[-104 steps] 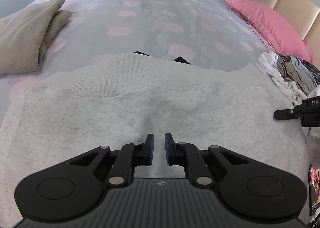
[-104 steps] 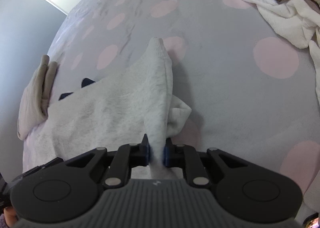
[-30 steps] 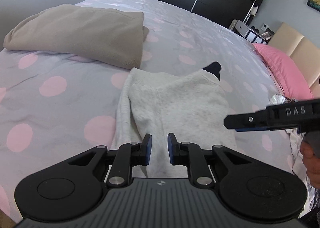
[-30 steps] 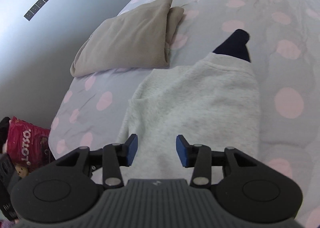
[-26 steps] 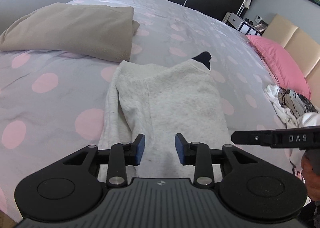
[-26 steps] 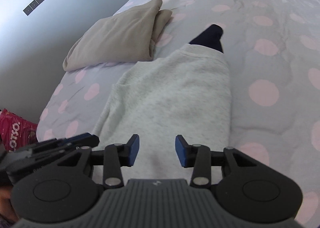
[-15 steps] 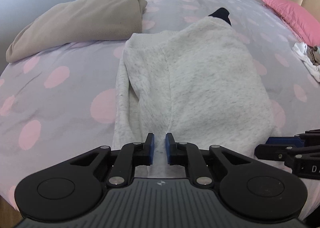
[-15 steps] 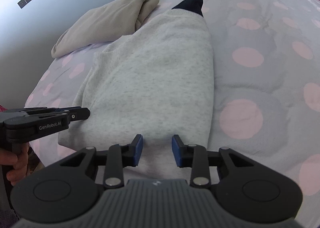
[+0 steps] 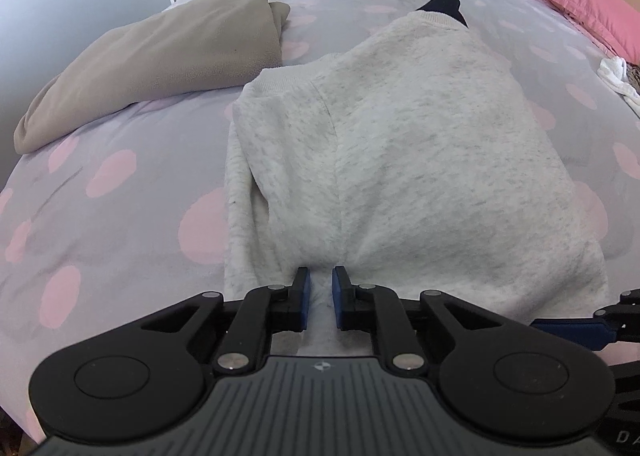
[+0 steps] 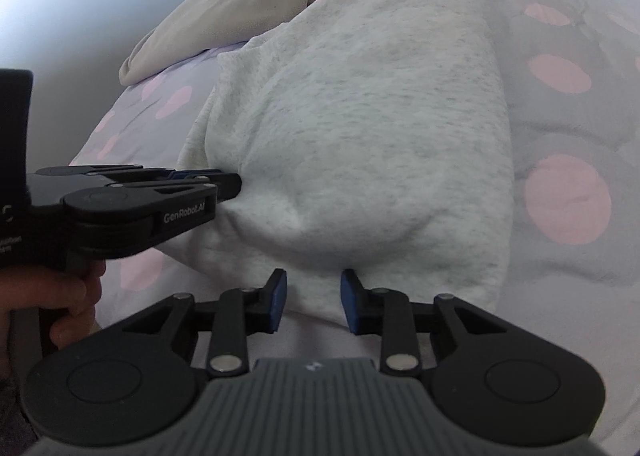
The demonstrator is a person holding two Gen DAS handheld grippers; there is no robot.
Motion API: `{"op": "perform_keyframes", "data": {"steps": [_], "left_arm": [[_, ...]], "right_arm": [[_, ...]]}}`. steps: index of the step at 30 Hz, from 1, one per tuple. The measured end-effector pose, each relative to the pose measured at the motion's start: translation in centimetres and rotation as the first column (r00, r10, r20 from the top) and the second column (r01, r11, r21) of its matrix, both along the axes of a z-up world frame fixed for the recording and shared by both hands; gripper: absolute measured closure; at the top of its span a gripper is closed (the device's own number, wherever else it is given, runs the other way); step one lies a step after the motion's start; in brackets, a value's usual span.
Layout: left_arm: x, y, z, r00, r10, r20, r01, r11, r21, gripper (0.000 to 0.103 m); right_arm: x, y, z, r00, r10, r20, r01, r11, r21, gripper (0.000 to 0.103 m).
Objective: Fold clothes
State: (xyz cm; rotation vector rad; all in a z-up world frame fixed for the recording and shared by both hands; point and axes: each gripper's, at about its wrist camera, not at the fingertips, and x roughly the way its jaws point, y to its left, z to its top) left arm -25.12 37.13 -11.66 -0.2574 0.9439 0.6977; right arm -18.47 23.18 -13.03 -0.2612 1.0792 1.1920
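A light grey sweatshirt (image 9: 400, 143) lies folded lengthwise on the spotted bed cover (image 9: 100, 175), with a dark piece (image 9: 442, 5) poking out at its far end. My left gripper (image 9: 320, 290) pinches the sweatshirt's near edge at the left. The fabric puckers at its tips in the right wrist view, where the left gripper (image 10: 236, 185) comes in from the side. Its jaws are opening slightly. My right gripper (image 10: 313, 298) sits at the near edge of the sweatshirt (image 10: 360, 115). Its jaws are closing, with fabric between the pads and a gap still showing.
A folded beige garment (image 9: 168, 63) lies at the far left of the bed. A pink pillow (image 9: 580, 3) and a pile of loose clothes (image 9: 616, 71) are at the right. A person's hand (image 10: 48, 296) holds the left gripper's handle.
Both grippers have come down and forward to the sweatshirt's near edge. The left jaws have narrowed onto the fabric. The right jaws have narrowed around the edge.
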Motion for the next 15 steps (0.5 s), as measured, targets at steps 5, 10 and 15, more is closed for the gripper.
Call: {"op": "perform_keyframes", "data": {"steps": [5, 10, 15], "left_arm": [[-1.8, -0.4, 2.5, 0.998, 0.022, 0.059, -0.025, 0.998, 0.053, 0.088], [-3.6, 1.1, 4.9, 0.974, 0.106, 0.201, -0.115, 0.993, 0.033, 0.074], [-4.5, 3.4, 4.6, 0.954, 0.183, 0.238, -0.176, 0.983, -0.049, 0.071]], "right_arm": [[0.9, -2.5, 1.9, 0.997, -0.035, 0.062, 0.033, 0.999, 0.040, 0.061], [2.9, -3.8, 3.3, 0.988, -0.120, 0.102, 0.113, 0.991, 0.071, 0.050], [5.4, -4.3, 3.1, 0.976, -0.200, 0.084, 0.195, 0.979, 0.063, 0.045]]}}
